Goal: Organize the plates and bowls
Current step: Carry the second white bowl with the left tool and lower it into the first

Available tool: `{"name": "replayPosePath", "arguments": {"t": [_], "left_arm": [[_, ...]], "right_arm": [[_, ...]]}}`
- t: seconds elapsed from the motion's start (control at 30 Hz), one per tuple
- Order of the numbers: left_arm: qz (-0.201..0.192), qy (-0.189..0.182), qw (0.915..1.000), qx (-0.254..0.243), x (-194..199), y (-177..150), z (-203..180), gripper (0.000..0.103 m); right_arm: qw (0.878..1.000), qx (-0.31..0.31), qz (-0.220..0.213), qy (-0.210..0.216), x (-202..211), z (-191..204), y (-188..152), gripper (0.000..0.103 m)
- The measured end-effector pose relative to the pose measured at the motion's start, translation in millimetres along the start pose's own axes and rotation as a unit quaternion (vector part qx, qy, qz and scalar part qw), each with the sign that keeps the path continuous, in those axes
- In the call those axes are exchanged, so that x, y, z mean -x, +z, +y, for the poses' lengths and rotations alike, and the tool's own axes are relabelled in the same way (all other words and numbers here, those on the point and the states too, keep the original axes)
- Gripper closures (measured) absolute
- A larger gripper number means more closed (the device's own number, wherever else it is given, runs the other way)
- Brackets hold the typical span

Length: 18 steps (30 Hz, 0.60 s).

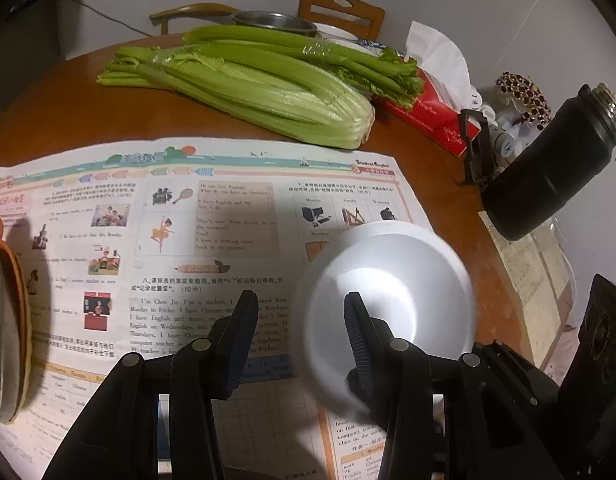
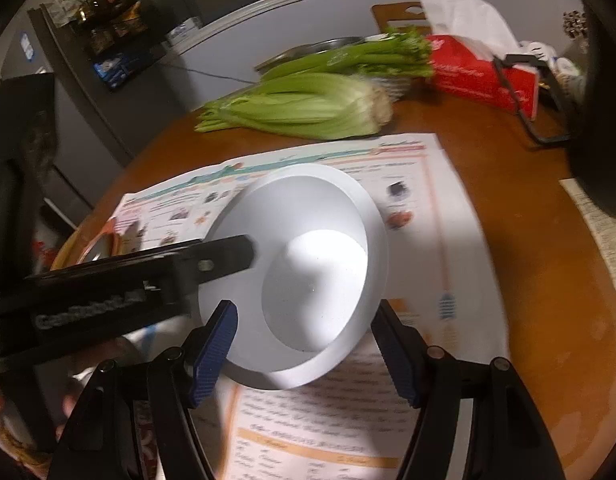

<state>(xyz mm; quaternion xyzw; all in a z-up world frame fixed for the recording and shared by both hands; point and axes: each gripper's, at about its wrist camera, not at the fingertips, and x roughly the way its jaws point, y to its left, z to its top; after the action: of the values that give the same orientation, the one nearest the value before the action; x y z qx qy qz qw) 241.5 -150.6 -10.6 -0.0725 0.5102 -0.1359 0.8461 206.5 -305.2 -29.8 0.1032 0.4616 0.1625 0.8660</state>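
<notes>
The white bowl point(image 2: 303, 276) hangs tilted above the printed worksheet point(image 1: 211, 216) on the round wooden counter point(image 2: 520, 264). The right gripper point(image 2: 308, 344) clamps it across its rim, one of the fingers point(image 2: 213, 344) on each side. The left gripper point(image 1: 303, 336) has one finger inside the bowl and the other outside with a gap, so its grip cannot be told. An orange-rimmed dish point(image 1: 7, 320) sits at the worksheet's left edge, and a metal basin point(image 1: 275, 22) lies behind the celery point(image 1: 243, 84). Judging by this, sorting has barely begun: the bowl is unplaced and no stack shows.
</notes>
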Motion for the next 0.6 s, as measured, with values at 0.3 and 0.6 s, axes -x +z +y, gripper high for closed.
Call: {"name": "replayPosePath", "arguments": {"t": [0.3,0.6], "left_arm": [[-0.016,-0.018,0.9997,-0.002,20,-6,3,0.057],[-0.052,-0.011,0.9986,-0.008,66,-19,3,0.057]], "right_arm": [[1.0,0.018,0.0,0.012,8,24,-4,0.033],[0.999,0.041,-0.026,0.024,39,49,-10,0.033]]}}
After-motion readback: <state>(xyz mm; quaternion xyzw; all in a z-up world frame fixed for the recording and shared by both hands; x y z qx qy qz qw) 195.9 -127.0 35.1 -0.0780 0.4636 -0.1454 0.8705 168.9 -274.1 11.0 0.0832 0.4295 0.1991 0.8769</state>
